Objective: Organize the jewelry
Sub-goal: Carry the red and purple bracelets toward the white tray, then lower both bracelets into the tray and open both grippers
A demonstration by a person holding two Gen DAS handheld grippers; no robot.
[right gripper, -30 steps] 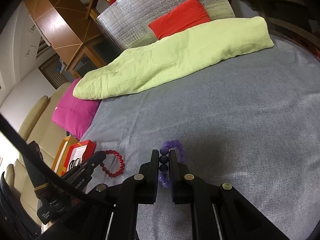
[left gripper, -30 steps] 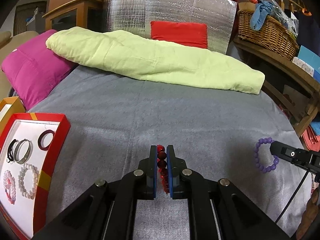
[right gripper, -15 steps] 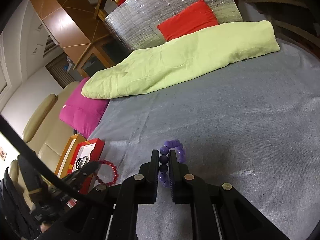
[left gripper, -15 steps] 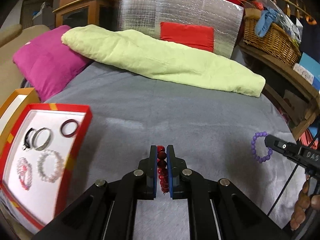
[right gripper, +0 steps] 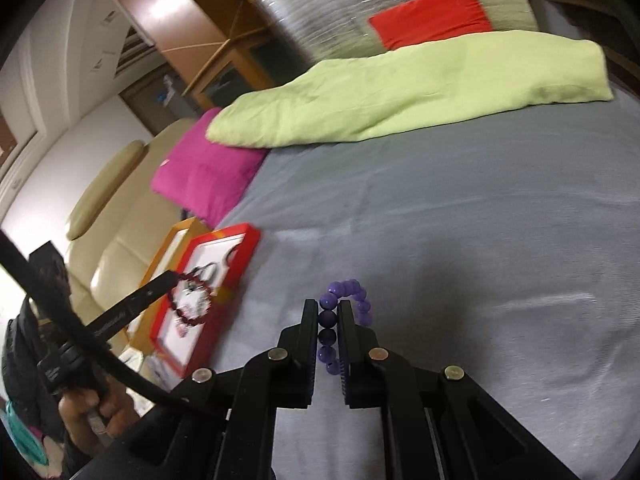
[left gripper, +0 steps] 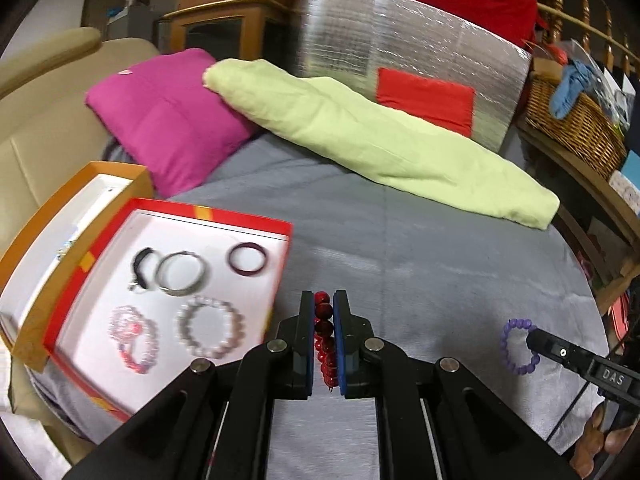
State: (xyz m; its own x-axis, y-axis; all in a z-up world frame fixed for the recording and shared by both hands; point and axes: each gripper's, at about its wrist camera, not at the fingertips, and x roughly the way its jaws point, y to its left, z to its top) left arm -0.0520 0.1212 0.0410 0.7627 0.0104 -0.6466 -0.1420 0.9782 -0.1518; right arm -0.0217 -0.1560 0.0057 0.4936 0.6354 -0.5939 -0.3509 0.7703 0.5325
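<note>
My left gripper (left gripper: 323,300) is shut on a red bead bracelet (left gripper: 323,330) and holds it above the grey bedspread, just right of the red jewelry box (left gripper: 208,216). The box holds several bracelets and rings on its white lining. My right gripper (right gripper: 329,308) is shut on a purple bead bracelet (right gripper: 348,294), held above the bedspread. The purple bracelet also shows at the right of the left wrist view (left gripper: 516,346). The red bracelet and the left gripper's fingers show over the box in the right wrist view (right gripper: 190,300).
An orange box lid (left gripper: 80,184) lies behind the red box at the bed's left edge. A magenta pillow (left gripper: 168,116) and a light green folded blanket (left gripper: 380,136) lie at the back. A wicker basket (left gripper: 576,124) stands on a shelf at the right.
My left gripper has moved left with the red bracelet, up to the red box's right side. My right gripper keeps hold of the purple bracelet and has shifted slightly.
</note>
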